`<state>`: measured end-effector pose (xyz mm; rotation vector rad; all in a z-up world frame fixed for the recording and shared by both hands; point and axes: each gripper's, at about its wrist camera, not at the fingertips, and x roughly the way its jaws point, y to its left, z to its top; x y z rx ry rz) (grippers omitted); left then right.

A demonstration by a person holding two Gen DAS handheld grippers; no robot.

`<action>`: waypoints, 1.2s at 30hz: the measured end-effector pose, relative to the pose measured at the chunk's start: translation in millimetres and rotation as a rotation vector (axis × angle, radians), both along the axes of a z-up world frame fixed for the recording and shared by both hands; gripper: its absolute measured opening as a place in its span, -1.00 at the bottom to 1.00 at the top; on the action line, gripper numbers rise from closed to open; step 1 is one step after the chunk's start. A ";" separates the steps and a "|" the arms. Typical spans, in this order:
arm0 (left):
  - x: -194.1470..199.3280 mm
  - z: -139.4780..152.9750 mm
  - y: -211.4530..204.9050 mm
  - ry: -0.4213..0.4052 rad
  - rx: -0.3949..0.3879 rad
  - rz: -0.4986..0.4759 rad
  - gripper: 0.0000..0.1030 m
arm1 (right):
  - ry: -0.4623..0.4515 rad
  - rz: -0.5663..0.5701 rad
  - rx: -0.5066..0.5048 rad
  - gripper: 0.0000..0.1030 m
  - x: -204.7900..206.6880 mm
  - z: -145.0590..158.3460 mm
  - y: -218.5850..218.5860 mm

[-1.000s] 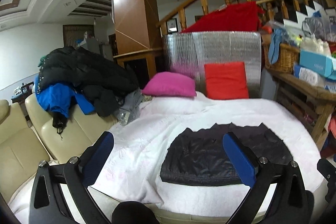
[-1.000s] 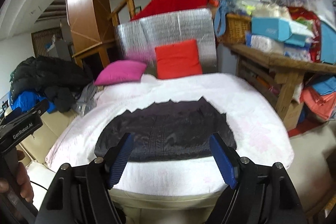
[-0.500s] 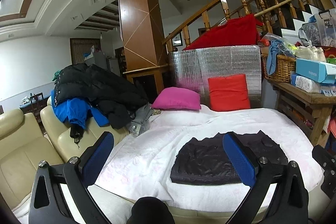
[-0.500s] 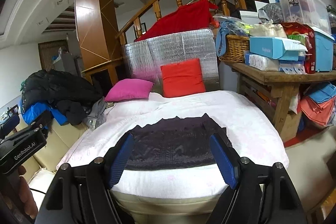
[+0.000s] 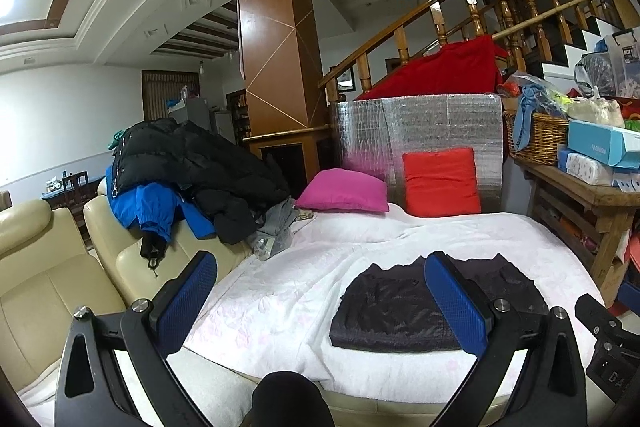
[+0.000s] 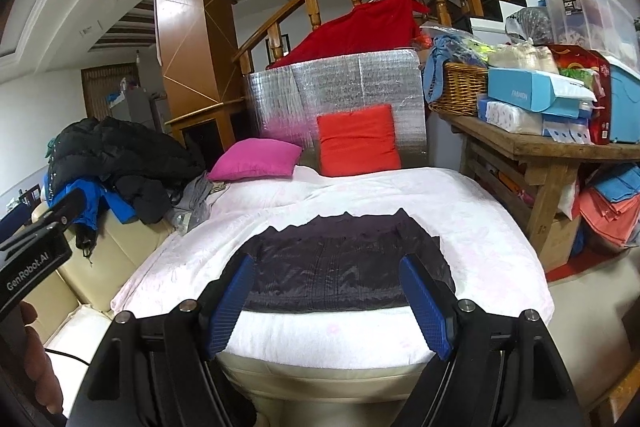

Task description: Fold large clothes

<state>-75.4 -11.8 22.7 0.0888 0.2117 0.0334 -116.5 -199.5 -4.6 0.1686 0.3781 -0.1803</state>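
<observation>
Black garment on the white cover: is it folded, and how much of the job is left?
Done: the black garment lies as a compact folded rectangle on the white cover. In hand: nothing; the left gripper and right gripper are both open and empty, short of it. Left: a heap of dark and blue coats sits unfolded on the cream sofa.

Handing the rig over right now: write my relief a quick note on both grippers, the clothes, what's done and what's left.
Left gripper: open, empty.
Right gripper: open, empty.
Black garment: folded into a flat rectangle on the white blanket, touched by neither gripper.
Unfolded pile of black and blue coats sits on the cream sofa, to the left in both views.
Left to do: probably fold a coat from the pile.
</observation>
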 end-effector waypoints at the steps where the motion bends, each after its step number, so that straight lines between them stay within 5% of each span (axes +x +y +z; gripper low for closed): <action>1: 1.3 -1.7 0.1 0.004 0.000 0.000 1.00 | 0.003 -0.002 0.000 0.52 1.1 -1.1 0.6; 36: 16.8 -14.7 10.1 0.066 -0.016 -0.012 1.00 | 0.041 -0.019 0.011 0.52 19.1 -11.1 1.1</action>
